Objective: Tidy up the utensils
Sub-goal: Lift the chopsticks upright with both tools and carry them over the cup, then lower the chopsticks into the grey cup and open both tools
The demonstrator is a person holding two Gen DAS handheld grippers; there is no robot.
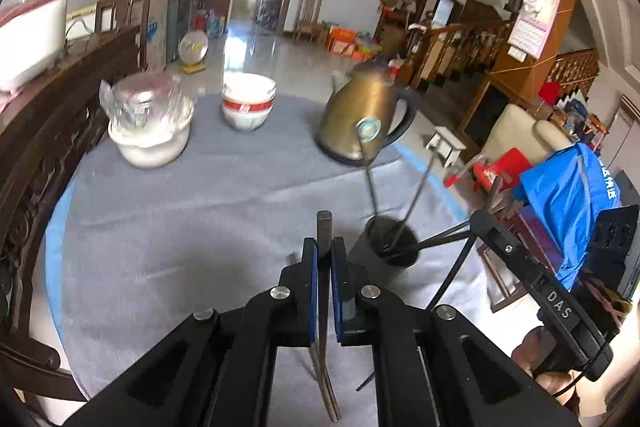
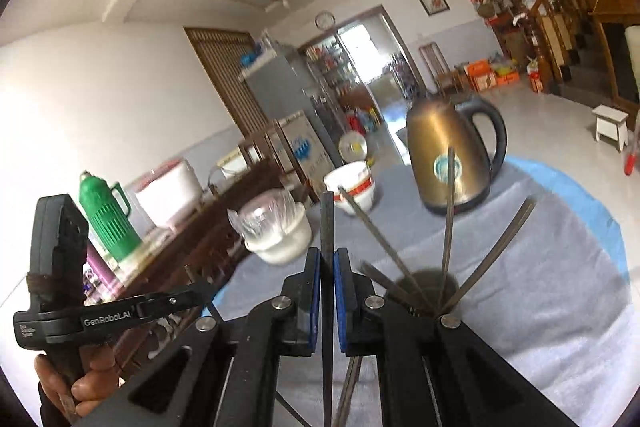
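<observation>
In the left wrist view my left gripper (image 1: 324, 247) is shut on a flat metal chopstick (image 1: 325, 227) that stands up between the blue pads, high above the grey tablecloth (image 1: 180, 227). Just to its right a dark utensil holder (image 1: 390, 247) has two chopsticks leaning out of it. In the right wrist view my right gripper (image 2: 327, 255) is shut on a dark chopstick (image 2: 327, 219), and the holder (image 2: 430, 285) sits just right of the jaws with several chopsticks fanned out. Each view shows the other gripper's body held by a hand at its edge.
A bronze electric kettle (image 1: 360, 119) stands behind the holder. Stacked red-banded white bowls (image 1: 248, 103) and a white pot under plastic wrap (image 1: 148, 123) stand at the back left. Carved dark wood furniture (image 1: 48, 147) borders the table's left, bearing a green thermos (image 2: 106, 219).
</observation>
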